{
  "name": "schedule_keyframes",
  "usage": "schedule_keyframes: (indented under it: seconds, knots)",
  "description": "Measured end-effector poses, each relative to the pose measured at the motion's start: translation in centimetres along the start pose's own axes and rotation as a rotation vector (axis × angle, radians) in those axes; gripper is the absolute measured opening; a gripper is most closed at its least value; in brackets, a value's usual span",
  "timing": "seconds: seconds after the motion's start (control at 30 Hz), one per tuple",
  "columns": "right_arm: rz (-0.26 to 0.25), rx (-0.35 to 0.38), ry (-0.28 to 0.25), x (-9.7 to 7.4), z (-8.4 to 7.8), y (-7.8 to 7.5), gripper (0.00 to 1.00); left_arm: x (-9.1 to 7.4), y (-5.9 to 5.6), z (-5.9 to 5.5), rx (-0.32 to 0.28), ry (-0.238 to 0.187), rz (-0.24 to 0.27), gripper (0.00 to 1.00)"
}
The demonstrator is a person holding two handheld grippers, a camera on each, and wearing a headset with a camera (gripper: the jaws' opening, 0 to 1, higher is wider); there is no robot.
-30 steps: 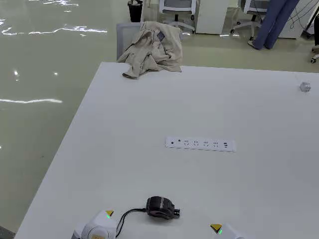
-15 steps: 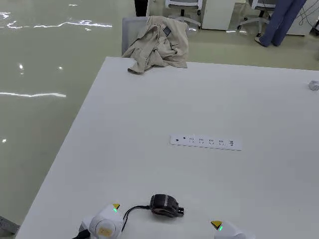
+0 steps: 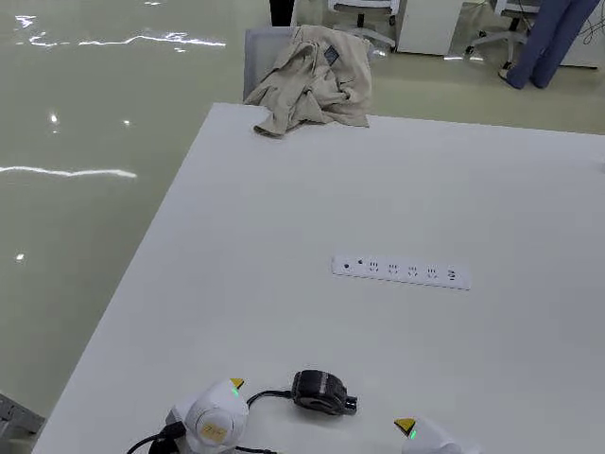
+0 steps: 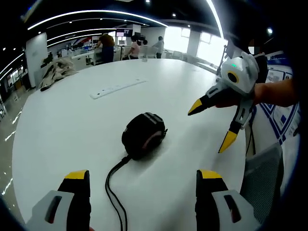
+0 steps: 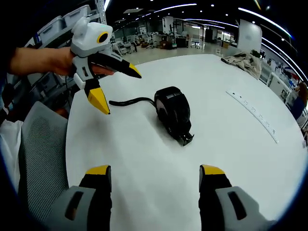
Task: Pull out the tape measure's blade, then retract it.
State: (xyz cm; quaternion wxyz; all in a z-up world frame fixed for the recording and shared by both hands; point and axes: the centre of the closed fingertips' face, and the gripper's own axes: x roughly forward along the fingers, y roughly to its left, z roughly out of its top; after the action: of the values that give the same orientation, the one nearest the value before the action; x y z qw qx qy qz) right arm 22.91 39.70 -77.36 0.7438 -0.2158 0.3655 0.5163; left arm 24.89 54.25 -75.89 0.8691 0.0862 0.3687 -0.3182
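A black tape measure [image 3: 321, 392] [image 4: 143, 134] [image 5: 174, 113] lies on the white table near its front edge, its black wrist strap [image 4: 114, 190] trailing toward the left gripper. My left gripper [image 4: 142, 190] [image 3: 233, 384] [image 5: 118, 85] is open, pointing at the tape measure from a short way off on its left. My right gripper [image 5: 154, 179] [image 3: 405, 426] [image 4: 211, 125] is open too, on the tape measure's right, aimed at the end with the blade tip [image 5: 186, 139]. Neither gripper touches the tape measure.
A white power strip [image 3: 401, 271] lies in the middle of the table [image 3: 284, 218]. A beige jacket [image 3: 312, 80] is heaped at the far left corner over a chair. The table's left edge drops to a glossy floor. A grey mesh chair [image 5: 43, 159] stands close to me.
The head view has tipped, so everything sits lower and further right in the picture. The left gripper has come further into view beside the tape measure. The tape measure lies where it was.
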Motion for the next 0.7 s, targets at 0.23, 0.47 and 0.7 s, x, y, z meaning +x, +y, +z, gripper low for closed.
schedule_keyframes:
  seconds: [0.23, 0.47, 0.7]
  knots:
    - [0.011, -0.023, 0.005, 0.7, -0.1, -0.4, 0.73, 0.7, 0.0, 0.6, 0.046, 0.009, -0.026, 0.88]
    - [0.018, -0.057, 0.015, 1.2, -0.1, -1.2, 0.71, 1.8, -0.2, 1.1, 0.110, 0.026, -0.061, 0.86]
    - [0.026, -0.088, 0.023, 1.7, 0.1, -2.1, 0.69, 2.8, 0.0, 1.4, 0.159, 0.039, -0.083, 0.84]
